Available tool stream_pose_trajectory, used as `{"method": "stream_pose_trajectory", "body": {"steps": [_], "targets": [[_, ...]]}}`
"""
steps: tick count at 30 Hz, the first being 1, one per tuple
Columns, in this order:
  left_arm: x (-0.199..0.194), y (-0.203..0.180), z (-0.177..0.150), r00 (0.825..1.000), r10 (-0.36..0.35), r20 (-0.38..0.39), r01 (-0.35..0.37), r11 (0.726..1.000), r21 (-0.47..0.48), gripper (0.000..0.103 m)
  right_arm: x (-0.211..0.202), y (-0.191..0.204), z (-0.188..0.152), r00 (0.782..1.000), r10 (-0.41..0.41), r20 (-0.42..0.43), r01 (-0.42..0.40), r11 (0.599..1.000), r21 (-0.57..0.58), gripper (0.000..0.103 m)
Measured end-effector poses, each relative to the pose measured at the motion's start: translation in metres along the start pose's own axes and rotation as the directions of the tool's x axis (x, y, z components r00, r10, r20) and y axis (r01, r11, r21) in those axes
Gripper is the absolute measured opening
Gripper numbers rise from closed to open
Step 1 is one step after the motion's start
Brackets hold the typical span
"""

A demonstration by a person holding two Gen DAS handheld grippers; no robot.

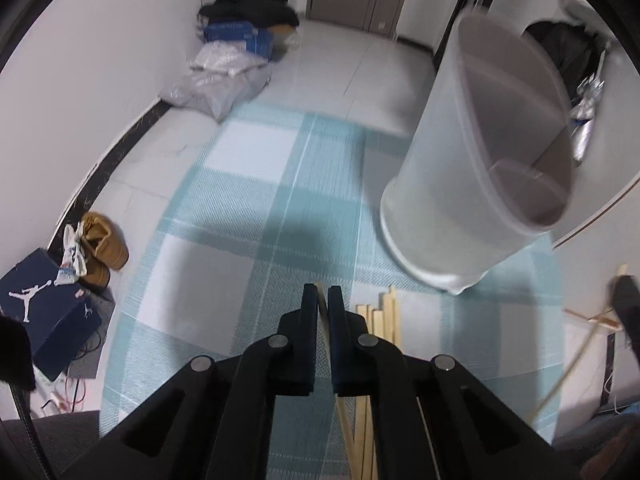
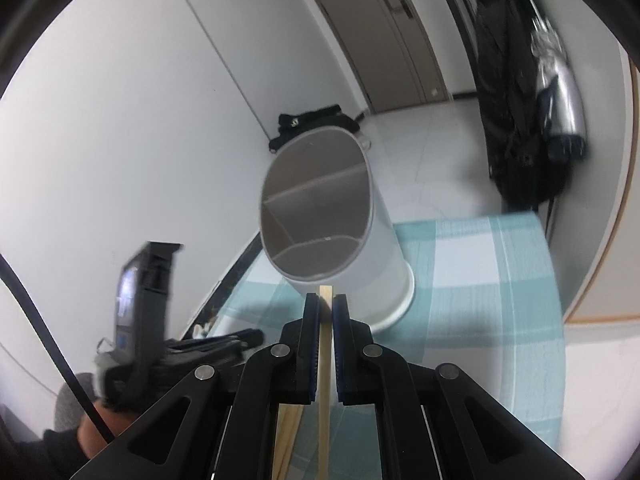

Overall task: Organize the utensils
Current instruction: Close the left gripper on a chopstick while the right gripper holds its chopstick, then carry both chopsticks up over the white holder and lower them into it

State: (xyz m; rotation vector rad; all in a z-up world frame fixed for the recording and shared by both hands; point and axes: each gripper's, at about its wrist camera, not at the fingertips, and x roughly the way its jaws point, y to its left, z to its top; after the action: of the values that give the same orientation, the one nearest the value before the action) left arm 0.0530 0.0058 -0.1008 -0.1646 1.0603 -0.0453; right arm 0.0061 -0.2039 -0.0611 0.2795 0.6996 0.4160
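A tall white plastic holder (image 1: 472,168) stands on the blue checked cloth (image 1: 240,200); it has an inner divider and looks empty, and it also shows in the right wrist view (image 2: 340,236). My left gripper (image 1: 322,292) is shut on a thin wooden chopstick (image 1: 320,300), low over the cloth, left of the holder. Several more wooden chopsticks (image 1: 380,320) lie on the cloth beside it. My right gripper (image 2: 326,300) is shut on a wooden chopstick (image 2: 325,340), its tip just before the holder's base. The left gripper's body (image 2: 148,312) shows at the left there.
Floor clutter lies beyond the cloth: a blue shoe box (image 1: 44,312), tan shoes (image 1: 102,246), plastic bags (image 1: 218,80) and dark bags by the wall. A dark coat (image 2: 516,100) hangs at the right. The table's edge (image 2: 580,272) curves at the right.
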Motion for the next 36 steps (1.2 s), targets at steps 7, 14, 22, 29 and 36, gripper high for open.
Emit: {"method": "stream_pose_trajectory", "body": {"steps": [7,14,22,29,36], "targets": [[-0.08,-0.011,0.001,0.95,-0.121,0.287,0.111,0.992,0.053,0.001,-0.015,0.011,-0.005,0.998,-0.023,0.059,0.026,0.999,-0.042,0.005],[-0.095,-0.033,-0.003,0.922,-0.166,0.349,0.105,0.977,0.187,0.0,-0.028,0.024,-0.009,0.992,-0.04,0.117,0.052,0.994,-0.097,0.005],[-0.121,-0.032,-0.01,0.927,-0.162,0.339,0.086,0.97,0.228,0.0,-0.039,0.033,-0.003,0.984,-0.02,0.174,0.041,0.992,-0.116,0.005],[-0.139,-0.037,-0.004,0.923,-0.183,0.337,0.092,0.959,0.268,0.0,-0.048,0.042,0.004,0.977,0.012,0.211,0.014,0.992,-0.121,0.005],[-0.158,-0.047,0.011,0.909,-0.248,0.336,0.146,0.942,0.302,0.0,-0.063,0.046,0.02,0.967,0.048,0.248,-0.018,0.992,-0.121,0.005]]}}
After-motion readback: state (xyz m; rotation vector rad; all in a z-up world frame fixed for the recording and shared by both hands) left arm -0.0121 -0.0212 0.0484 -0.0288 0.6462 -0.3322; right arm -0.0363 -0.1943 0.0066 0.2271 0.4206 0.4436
